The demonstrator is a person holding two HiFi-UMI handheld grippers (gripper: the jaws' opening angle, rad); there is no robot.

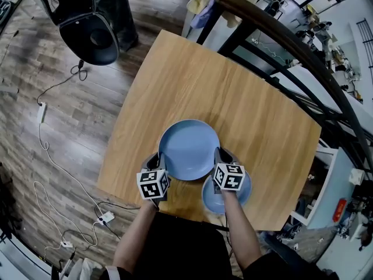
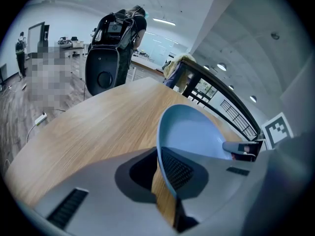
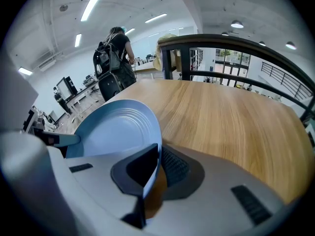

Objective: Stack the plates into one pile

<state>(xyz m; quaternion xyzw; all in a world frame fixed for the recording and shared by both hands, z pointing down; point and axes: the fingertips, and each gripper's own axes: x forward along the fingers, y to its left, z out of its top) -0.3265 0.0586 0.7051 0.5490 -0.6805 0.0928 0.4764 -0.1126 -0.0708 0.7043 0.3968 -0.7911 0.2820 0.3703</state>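
— Plates: where?
— Over the table [image 1: 233,92], toward its near edge; large blue plate [image 1: 187,149] apparently held just off the wood; small blue plate [image 1: 243,195] flat by the near edge, partly hidden under the right gripper [image 1: 222,156].
— Grip?
— Left gripper [image 1: 157,160] narrow, clamped on the large plate's left rim; right gripper clamped on the opposite rim.
— Best handling?
— Keep both hands level and moving together; avoid twisting the rim; if bound for the small plate, centre above it before lowering; let go only once settled; probably steadier with the large one underneath.
— Count?
— One table; two plates, one large, one small; two grippers.
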